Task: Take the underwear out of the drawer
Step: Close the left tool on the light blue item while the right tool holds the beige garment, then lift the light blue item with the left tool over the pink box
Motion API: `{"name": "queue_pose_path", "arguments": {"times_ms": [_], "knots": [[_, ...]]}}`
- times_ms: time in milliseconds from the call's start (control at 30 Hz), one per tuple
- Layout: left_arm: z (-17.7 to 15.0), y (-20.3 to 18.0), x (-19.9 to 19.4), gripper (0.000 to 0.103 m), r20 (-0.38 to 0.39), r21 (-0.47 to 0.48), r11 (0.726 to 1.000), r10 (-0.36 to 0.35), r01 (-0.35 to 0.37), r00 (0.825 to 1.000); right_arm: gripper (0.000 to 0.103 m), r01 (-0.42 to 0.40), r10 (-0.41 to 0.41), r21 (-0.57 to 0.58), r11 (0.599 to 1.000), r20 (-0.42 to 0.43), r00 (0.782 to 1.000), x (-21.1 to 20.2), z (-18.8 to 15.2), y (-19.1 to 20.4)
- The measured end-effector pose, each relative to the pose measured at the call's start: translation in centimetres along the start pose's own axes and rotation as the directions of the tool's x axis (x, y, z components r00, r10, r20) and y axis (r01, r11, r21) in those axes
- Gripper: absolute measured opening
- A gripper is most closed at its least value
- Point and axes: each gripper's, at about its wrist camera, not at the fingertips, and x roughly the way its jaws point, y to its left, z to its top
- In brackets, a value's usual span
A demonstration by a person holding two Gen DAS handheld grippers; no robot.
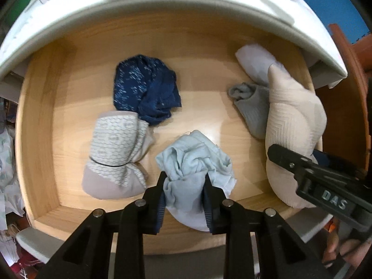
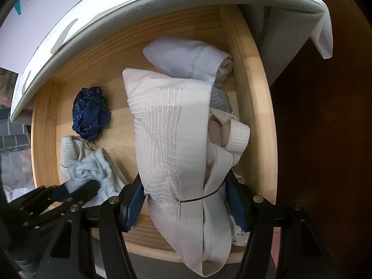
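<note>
**Both grippers clamped on underwear over the open drawer**

My left gripper (image 1: 184,186) points straight down, its jaws pinching the crumpled pale blue underwear (image 1: 195,160) near the drawer's front edge. My right gripper (image 2: 186,200) tilts steeply down and squeezes a cream ribbed roll (image 2: 167,144) bound with a thin black band, at the drawer's right side.

The drawer (image 1: 41,121) is light wood, pulled out beneath a white top (image 1: 162,2). Dark brown furniture stands to its right.

On the drawer floor I see a navy speckled bundle (image 1: 145,90), a grey honeycomb-print roll (image 1: 116,146) just beside the blue piece, and a grey piece (image 1: 251,107) and a white roll (image 1: 255,62) against the cream one.
</note>
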Motion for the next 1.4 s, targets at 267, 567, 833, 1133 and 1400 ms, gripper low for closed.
{"name": "queue_pose_path", "arguments": {"times_ms": [267,567,833,1133,1400], "knots": [[-1.1,0.2,-3.5,0.027,0.063,0.007,1.0,0.016,-0.017,0.998,0.06,0.004,-0.004,0.002,1.0,0.002,1.0,0.1,-0.1,0.1],[-1.4,2.6,-8.6,0.027,0.157,0.008,0.999,0.038,-0.039,0.987,0.06,0.001,-0.001,0.012,1.0,0.006,1.0,0.0,-0.2,0.1],[-1.2,3.7,-13.0,0.027,0.244,0.004,0.998,0.057,-0.06,0.968,0.06,0.009,-0.009,0.007,1.0,0.007,1.0,-0.1,-0.3,-0.1],[0.6,4.0,-20.5,0.027,0.38,0.026,0.995,0.076,-0.093,0.922,0.06,0.021,-0.021,-0.002,1.0,0.006,1.0,0.0,-0.3,0.2],[4.5,4.6,-26.5,0.027,0.484,-0.004,0.993,0.108,-0.121,0.868,0.06,0.041,-0.04,-0.019,0.999,0.007,0.999,0.1,-0.4,0.7]]}}
